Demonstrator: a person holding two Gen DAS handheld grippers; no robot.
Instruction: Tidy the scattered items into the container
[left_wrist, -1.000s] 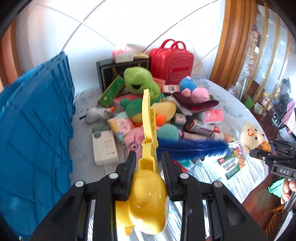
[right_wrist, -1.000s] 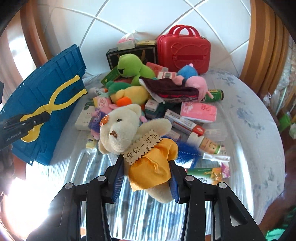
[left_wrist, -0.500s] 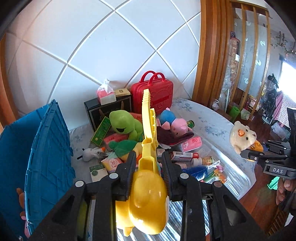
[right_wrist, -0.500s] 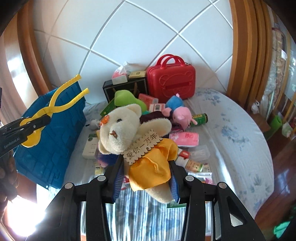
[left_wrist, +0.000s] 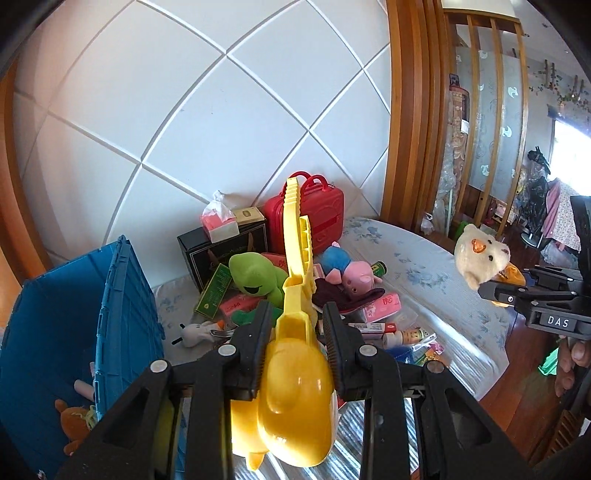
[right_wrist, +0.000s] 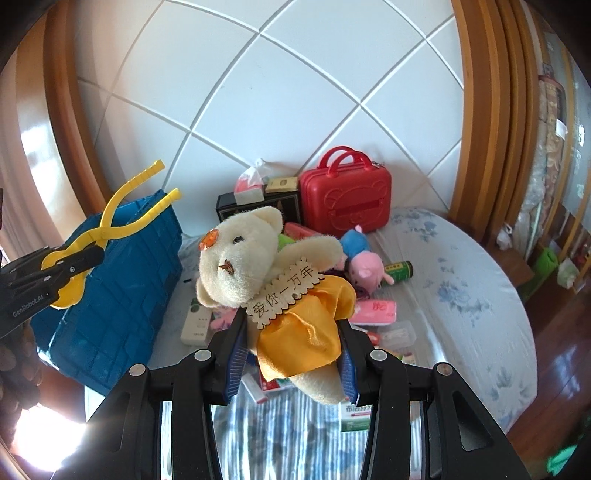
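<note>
The left gripper (left_wrist: 295, 345) is clamped on the round bowl end of a yellow plastic scissor-style scoop tongs (left_wrist: 295, 384). The tool's long axis runs straight forward from the jaws, its two toothed handle arms pointing up and away. The right gripper (right_wrist: 290, 350) is clamped across the body of a cream plush teddy bear in an orange satin dress (right_wrist: 258, 258). The bear stands upright, head above the pads. A wooden scalloped tag (right_wrist: 284, 291) on its chest reads 爱你一万年.

The open blue ribbed plastic crate (left_wrist: 122, 317) lies to the left of both grippers. In the left wrist view its near wall sits just beside the left fingers, and a brown plush toy (left_wrist: 75, 424) already lies inside. The left gripper is the nearer one; the likely next move is a short carry leftward over the rim. The right gripper is well apart from the crate and must cross the table.

Readable markings: "GenRobot.AI" on the left gripper body in the right wrist view, "DAS" on the right gripper body in the left wrist view.

Farther off, loose plush toys and small boxes remain piled on the floral tablecloth (right_wrist: 461, 295) before a red hard-shell toy suitcase (right_wrist: 345, 199).
</note>
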